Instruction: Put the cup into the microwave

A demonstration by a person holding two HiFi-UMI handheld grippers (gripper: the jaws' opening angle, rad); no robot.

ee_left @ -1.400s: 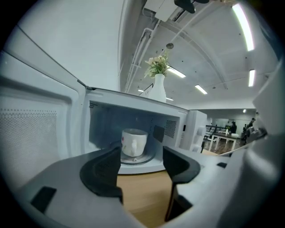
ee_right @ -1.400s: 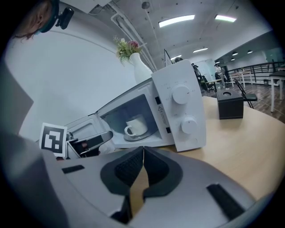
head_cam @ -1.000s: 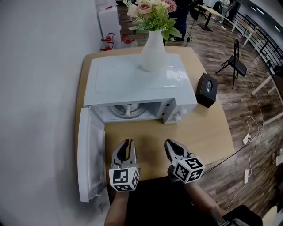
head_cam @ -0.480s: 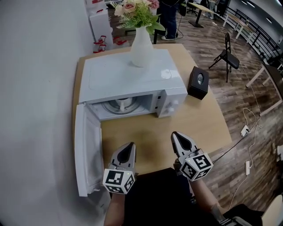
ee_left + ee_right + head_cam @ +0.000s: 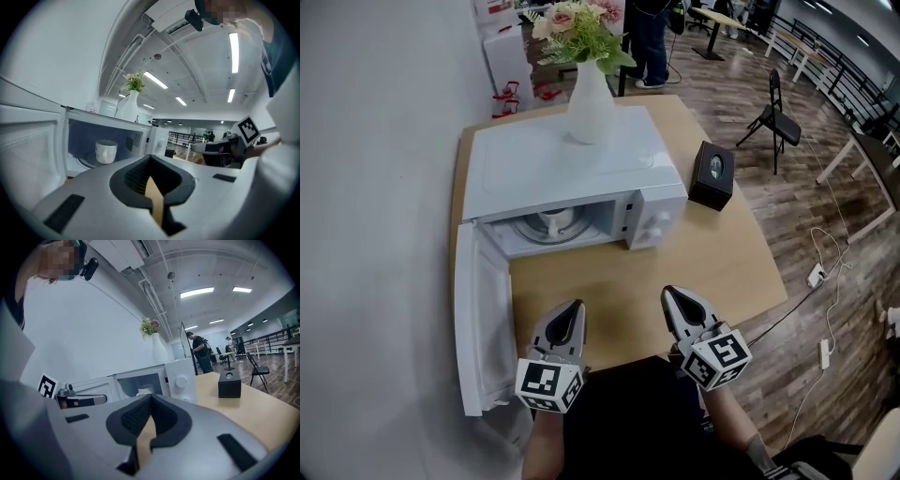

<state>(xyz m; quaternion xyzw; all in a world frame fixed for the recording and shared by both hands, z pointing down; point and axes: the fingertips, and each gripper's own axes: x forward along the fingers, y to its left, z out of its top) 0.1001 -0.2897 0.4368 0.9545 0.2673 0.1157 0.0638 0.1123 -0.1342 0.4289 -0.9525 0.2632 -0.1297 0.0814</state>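
A white cup (image 5: 552, 223) (image 5: 106, 151) (image 5: 144, 391) stands upright on the turntable inside the white microwave (image 5: 553, 164) (image 5: 154, 136) (image 5: 180, 376). Its door (image 5: 478, 319) (image 5: 28, 150) hangs wide open to the left. My left gripper (image 5: 575, 310) (image 5: 150, 161) is shut and holds nothing, low over the table's near edge, well short of the oven opening. My right gripper (image 5: 676, 297) (image 5: 150, 401) is shut and empty too, level with the left one, a hand's width to its right. Both point toward the microwave.
A white vase of flowers (image 5: 588, 103) stands on top of the microwave. A small black box (image 5: 712, 174) (image 5: 229, 384) sits on the wooden table (image 5: 722, 272) right of the oven. A white wall runs along the left. A folding chair (image 5: 773, 105) and a person (image 5: 200, 351) are beyond the table.
Both grippers have drawn back toward me, away from the microwave. The left jaws have gone from slightly open to shut. The cup stays inside the oven.
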